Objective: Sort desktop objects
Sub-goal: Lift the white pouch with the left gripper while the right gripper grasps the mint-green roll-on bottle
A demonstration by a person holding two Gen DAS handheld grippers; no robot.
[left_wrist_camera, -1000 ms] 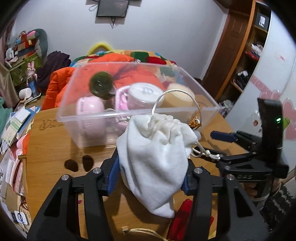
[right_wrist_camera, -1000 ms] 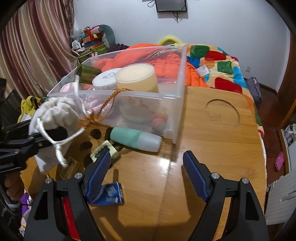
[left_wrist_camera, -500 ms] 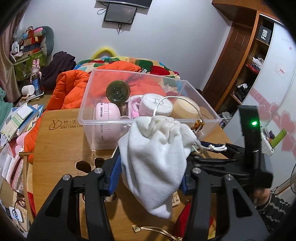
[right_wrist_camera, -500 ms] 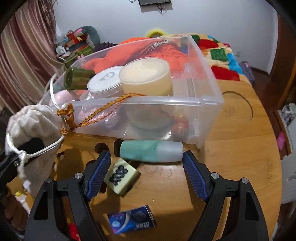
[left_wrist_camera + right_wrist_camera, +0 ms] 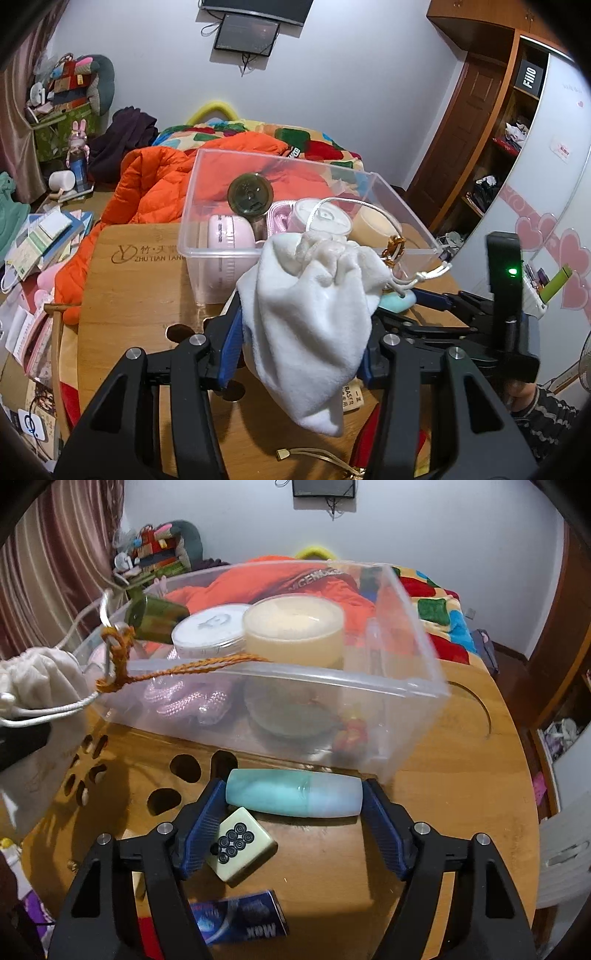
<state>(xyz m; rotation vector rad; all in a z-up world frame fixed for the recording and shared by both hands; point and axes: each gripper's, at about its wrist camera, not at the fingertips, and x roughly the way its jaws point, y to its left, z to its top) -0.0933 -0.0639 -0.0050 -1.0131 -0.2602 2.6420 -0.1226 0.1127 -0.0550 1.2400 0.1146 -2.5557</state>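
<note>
My left gripper [image 5: 301,343] is shut on a white drawstring pouch [image 5: 314,314], held above the wooden table in front of a clear plastic bin [image 5: 221,251]. The pouch also shows at the left of the right wrist view [image 5: 33,679]. The bin [image 5: 406,716] holds jars, a green bottle [image 5: 155,618] and pink items. My right gripper [image 5: 293,805] is open, low on the table, its pads at either end of a teal tube [image 5: 293,797] lying along the bin's front wall. A mahjong tile [image 5: 240,843] lies by the left pad.
A blue packet [image 5: 240,921] lies on the table near my right gripper. An orange cord [image 5: 166,672] hangs over the bin's rim. The round wooden table [image 5: 461,812] has cut-out holes. An orange jacket [image 5: 147,184] and cluttered papers [image 5: 33,240] lie beyond and left.
My right gripper moved forward and down until its open fingers straddle the teal tube. My left gripper drew back and up with the pouch, away from the bin.
</note>
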